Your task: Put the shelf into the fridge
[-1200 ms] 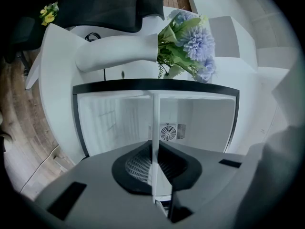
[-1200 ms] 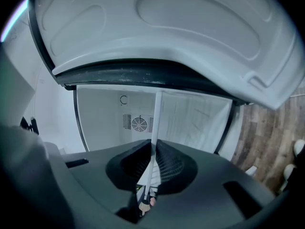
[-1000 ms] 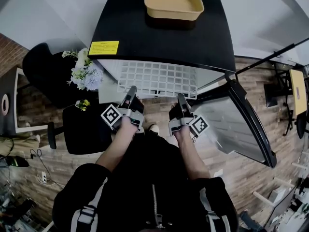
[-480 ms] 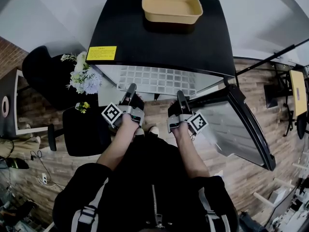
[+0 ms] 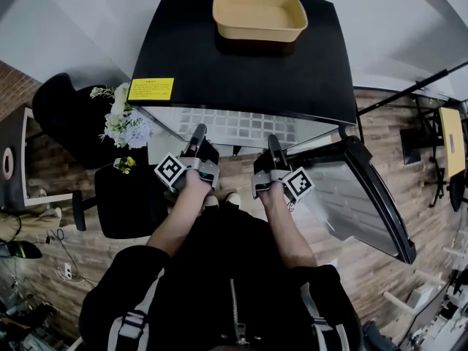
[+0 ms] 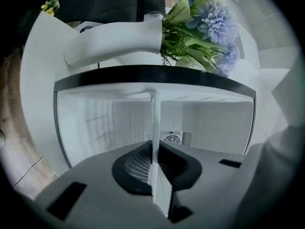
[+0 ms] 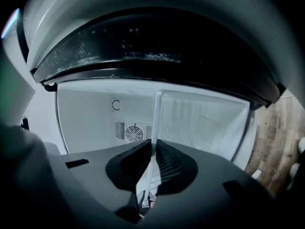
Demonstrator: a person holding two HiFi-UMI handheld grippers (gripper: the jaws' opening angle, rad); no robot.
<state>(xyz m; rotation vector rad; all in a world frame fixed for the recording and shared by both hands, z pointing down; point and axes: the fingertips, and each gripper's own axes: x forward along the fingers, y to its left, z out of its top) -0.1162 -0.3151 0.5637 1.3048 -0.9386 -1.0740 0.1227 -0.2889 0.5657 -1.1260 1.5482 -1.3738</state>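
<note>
Head view: the shelf (image 5: 238, 126), a white wire grid, is mostly inside the fridge (image 5: 241, 57). Only a strip of it shows under the black top edge, with the front rim toward me. My left gripper (image 5: 197, 133) clamps the rim's left part and my right gripper (image 5: 273, 145) clamps its right part, both side by side at about the same height.

Left gripper view: the jaws are closed on the thin white shelf edge, which runs straight into the white cavity. Right gripper view: same, pinched on the edge. The back wall with a round fan vent (image 7: 134, 132) is ahead.

I judge this to be the late part of the push-in. To do it well:
- Drive both grippers forward at the same rate so the grid doesn't skew and jam on a side wall.
- Keep the rim level and don't let the front sag.
- I can't make out the side ledges, so feel for the shelf resting on them.
- Stop short of the back wall and vent.
- Release only once the shelf sits on its own.

The open door (image 5: 365, 196) hangs to my right, apart from the right gripper. The flowers (image 5: 121, 123) stand just left of the fridge, so keep the left arm tucked in. A tan tub (image 5: 259, 13) sits on top, out of the way.
</note>
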